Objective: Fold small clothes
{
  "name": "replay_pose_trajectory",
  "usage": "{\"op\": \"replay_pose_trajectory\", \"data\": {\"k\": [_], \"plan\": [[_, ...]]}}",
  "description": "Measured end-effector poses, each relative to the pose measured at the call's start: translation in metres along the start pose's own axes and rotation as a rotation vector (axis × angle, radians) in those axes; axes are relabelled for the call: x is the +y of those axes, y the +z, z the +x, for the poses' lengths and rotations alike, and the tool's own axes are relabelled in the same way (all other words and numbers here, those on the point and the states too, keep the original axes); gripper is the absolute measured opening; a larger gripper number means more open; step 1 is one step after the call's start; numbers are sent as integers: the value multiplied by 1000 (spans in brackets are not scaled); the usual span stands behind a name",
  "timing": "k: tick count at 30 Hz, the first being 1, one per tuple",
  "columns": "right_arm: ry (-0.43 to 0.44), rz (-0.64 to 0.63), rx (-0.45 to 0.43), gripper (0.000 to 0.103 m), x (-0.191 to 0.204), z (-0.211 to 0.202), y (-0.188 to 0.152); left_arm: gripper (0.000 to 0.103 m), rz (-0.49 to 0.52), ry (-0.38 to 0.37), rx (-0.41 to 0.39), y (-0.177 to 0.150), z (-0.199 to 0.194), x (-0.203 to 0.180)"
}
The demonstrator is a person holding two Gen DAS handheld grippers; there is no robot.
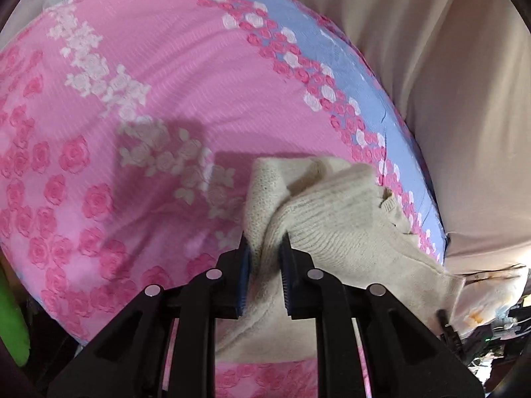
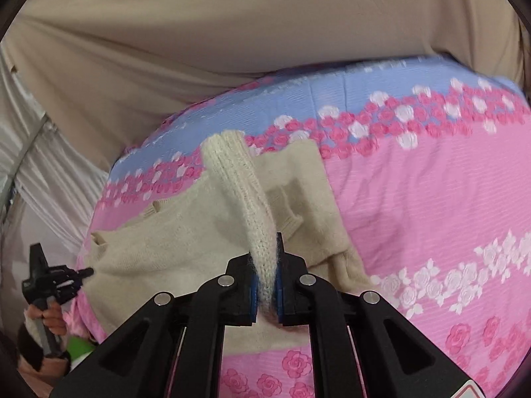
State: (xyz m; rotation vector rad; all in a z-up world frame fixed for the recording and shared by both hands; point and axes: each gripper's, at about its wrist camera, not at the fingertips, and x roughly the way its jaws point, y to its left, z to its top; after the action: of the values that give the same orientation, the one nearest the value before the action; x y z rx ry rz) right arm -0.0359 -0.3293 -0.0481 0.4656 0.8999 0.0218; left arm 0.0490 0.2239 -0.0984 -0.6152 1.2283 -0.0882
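A small cream knit sweater (image 1: 345,212) lies on a pink bedspread with a rose print (image 1: 159,99), near its blue border. My left gripper (image 1: 265,242) is shut on a bunched fold at the sweater's edge. In the right wrist view the sweater (image 2: 172,242) lies spread out flat, and my right gripper (image 2: 265,248) is shut on its ribbed sleeve (image 2: 239,179), which it holds up off the body. The left gripper (image 2: 84,272) also shows at the sweater's left edge, held by a hand.
The bedspread (image 2: 431,205) covers the whole work surface. A beige fabric sheet (image 2: 232,33) hangs behind the bed, with white drapes (image 2: 43,172) to the left. A green object (image 1: 11,325) sits at the lower left of the left wrist view.
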Motion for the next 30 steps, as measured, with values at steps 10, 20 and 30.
{"op": "replay_pose_trajectory", "data": {"k": [10,20,30], "plan": [[-218,-12,280,32,-48,167,70,5,-103,26,-48,21,15,31],[-110,-7,247,58,-41,178,80,65,104,62,-52,17,65,-38],[-67,-167,123,14,7,157,114,9,91,77,-151,24,46,-30]]}}
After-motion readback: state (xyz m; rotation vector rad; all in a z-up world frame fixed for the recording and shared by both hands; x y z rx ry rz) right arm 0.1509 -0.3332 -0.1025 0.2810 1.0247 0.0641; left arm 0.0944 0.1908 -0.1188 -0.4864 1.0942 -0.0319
